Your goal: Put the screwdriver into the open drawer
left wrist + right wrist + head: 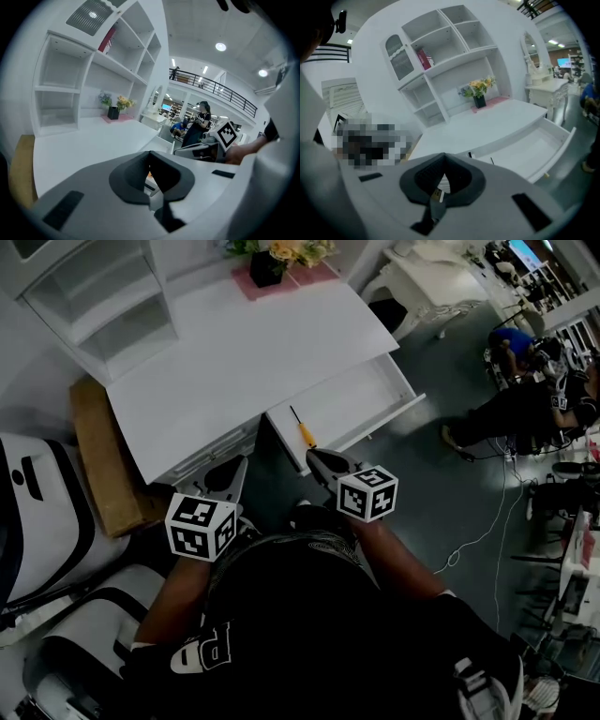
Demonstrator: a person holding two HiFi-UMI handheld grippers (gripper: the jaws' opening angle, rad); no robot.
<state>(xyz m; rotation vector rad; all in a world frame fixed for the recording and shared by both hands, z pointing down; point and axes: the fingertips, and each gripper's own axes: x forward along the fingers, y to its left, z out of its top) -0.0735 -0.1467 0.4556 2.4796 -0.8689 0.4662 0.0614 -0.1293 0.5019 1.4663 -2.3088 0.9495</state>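
Observation:
An orange-handled screwdriver lies in the near left corner of the open white drawer, its black shaft pointing away from me. In the right gripper view only a thin piece of that shaft shows past the gripper body. My right gripper hangs just short of the handle, shut, with nothing between its pads. To its left, in front of the desk's closed drawers, my left gripper also looks shut and holds nothing. A speck of orange shows through its jaw notch.
The white desk carries a shelf unit at the back left and a potted flower on a pink mat. A brown board leans at the desk's left end. People sit far right among cables on the floor.

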